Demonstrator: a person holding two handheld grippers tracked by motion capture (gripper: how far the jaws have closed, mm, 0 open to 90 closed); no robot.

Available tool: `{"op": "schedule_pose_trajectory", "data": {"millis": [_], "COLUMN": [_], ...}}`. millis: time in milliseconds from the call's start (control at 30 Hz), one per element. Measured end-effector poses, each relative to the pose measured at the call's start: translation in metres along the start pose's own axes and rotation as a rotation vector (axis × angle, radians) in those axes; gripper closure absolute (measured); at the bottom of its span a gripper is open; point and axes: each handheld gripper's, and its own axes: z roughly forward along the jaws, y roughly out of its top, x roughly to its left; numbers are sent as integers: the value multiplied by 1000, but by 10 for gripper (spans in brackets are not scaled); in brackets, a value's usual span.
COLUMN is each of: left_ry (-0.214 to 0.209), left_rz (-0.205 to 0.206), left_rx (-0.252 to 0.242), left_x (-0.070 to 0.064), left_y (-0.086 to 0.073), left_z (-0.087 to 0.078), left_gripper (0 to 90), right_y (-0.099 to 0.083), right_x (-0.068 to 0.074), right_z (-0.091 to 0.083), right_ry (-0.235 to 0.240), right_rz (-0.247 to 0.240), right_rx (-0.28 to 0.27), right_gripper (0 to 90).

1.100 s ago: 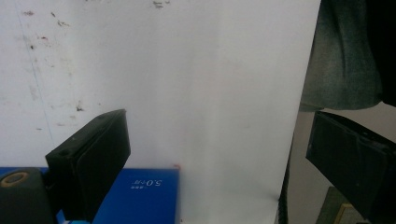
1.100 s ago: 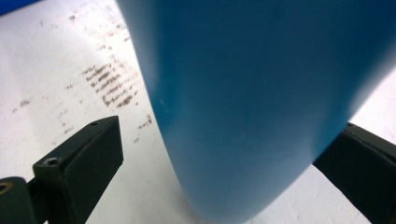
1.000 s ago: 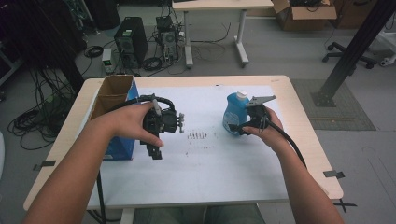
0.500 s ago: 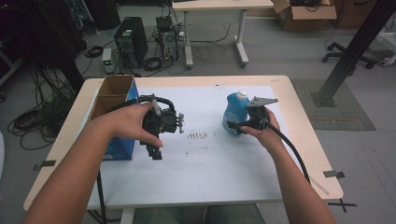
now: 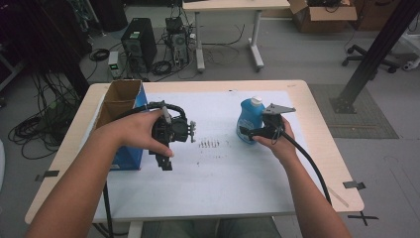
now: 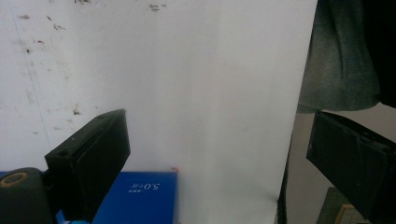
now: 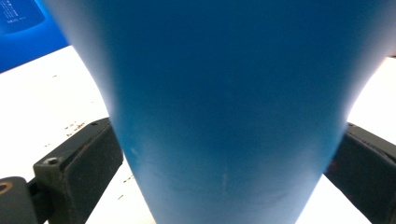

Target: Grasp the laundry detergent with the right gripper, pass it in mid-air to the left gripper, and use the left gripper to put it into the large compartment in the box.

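Gripping the blue bottle (image 5: pixel 249 120) at its waist on the table (image 5: pixel 317 148), the right gripper (image 5: pixel 257 131) looks closed on smooth, likely slippery plastic; left gripper (image 5: pixel 166 158) jaws gape empty.

Overhead view; two close gripper views

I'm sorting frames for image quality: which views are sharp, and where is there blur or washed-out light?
High view: evenly lit, fairly sharp, soft shadows under the hands. Right gripper view: the blue bottle sits so close that its edges blur, and the white sheet beside it is overexposed. Left gripper view: the sheet is bright but its specks stay legible; the blue box is sharp enough to read its print.
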Motion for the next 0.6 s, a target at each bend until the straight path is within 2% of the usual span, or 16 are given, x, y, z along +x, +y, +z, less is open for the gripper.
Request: {"op": "schedule_pose_trajectory", "data": {"millis": [267,300,600], "left_ry": [2,1,1], "left_rz": [0,0,-3], "left_rx": [-3,-4,-7], "left_x": [0,0,-1], "left_y": [0,-1,-1], "left_z": [0,0,1], "left_gripper": [65,65,65], "right_y": [-3,-4,-4], "right_x": [1,2,3], "right_z": [0,0,0], "right_ry": [-3,-4,-17], "right_rz": [4,2,-2], "right_rx": [6,5,8], "right_gripper": [82,115,173]}}
